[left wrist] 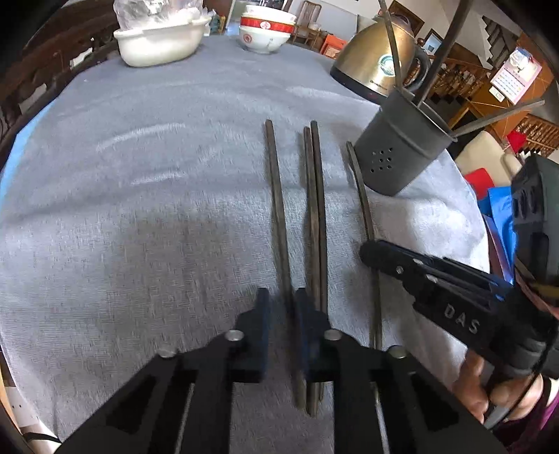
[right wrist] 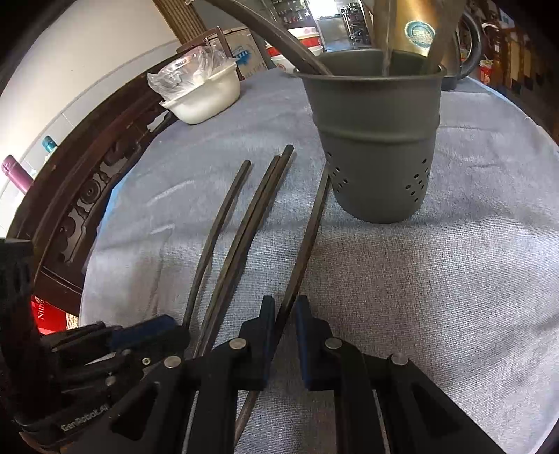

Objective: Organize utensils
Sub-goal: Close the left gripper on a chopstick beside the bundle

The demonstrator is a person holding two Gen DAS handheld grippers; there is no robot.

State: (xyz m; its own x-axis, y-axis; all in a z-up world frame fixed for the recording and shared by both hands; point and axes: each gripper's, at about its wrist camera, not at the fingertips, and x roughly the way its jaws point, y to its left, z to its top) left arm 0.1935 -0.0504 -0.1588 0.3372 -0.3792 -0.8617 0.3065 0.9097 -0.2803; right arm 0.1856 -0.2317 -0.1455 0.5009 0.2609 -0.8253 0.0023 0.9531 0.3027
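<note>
Several dark chopsticks lie side by side on the grey cloth point(left wrist: 139, 209). My left gripper point(left wrist: 283, 309) sits low over the leftmost chopstick point(left wrist: 276, 195), its blue pads closed on the near part of it. In the right wrist view my right gripper point(right wrist: 284, 314) is shut on the rightmost chopstick point(right wrist: 311, 230), whose far end lies by the grey perforated holder point(right wrist: 377, 146). Two more chopsticks point(left wrist: 316, 209) rest together between the gripped ones. The holder point(left wrist: 394, 153) stands upright at the right with several utensils leaning in it. The right gripper's fingertips point(left wrist: 370, 255) show from the side.
A white bowl with crumpled plastic point(left wrist: 160, 42) and stacked red-and-white bowls point(left wrist: 265, 31) stand at the far edge. A brass kettle point(left wrist: 377, 59) stands behind the holder. A carved wooden chair back point(right wrist: 80, 195) borders the table's left side. A hand point(left wrist: 475, 384) holds the right gripper.
</note>
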